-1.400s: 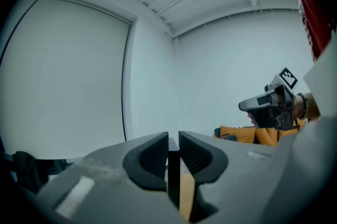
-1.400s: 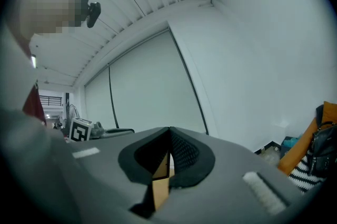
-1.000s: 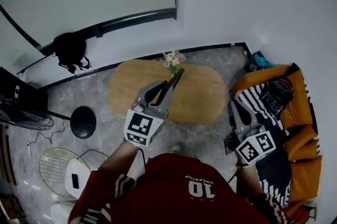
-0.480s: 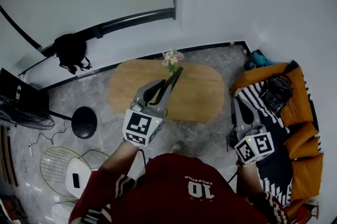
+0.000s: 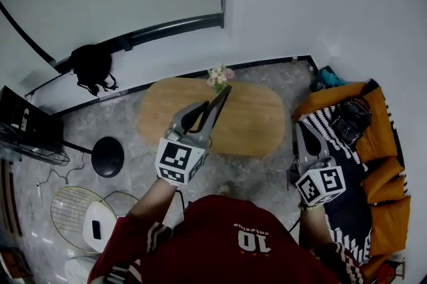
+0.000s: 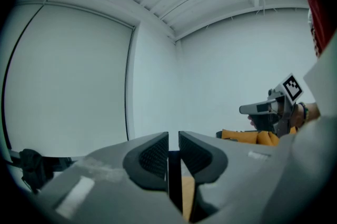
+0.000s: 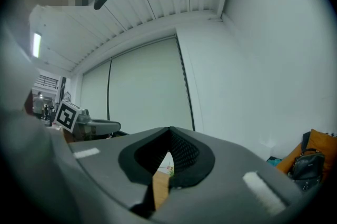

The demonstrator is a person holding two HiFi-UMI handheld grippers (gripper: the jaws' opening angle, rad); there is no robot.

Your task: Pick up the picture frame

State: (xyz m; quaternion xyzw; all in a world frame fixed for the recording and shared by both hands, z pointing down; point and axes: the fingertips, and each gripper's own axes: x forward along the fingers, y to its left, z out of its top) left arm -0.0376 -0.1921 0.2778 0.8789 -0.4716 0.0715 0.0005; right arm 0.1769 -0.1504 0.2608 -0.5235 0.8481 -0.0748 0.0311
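A person's left gripper [image 5: 208, 113] has its ribbed black pads clamped, jaws barely parted, on the thin dark picture frame [image 5: 224, 97]. The frame is held edge-on over the oval pale-wood table [image 5: 257, 119] and juts past the jaw tips toward a small pink-and-white flower posy [image 5: 219, 76] just ahead. With only a narrow edge pinched, the slim, hard-sided frame could pivot or slip between the pads, and a careless swing might clip the soft posy. Further right, the right gripper [image 5: 300, 133] hangs with its grey jaws closed tip to tip on nothing, next to an orange cushioned sofa [image 5: 380, 169] with a black-and-white striped throw [image 5: 320, 123].
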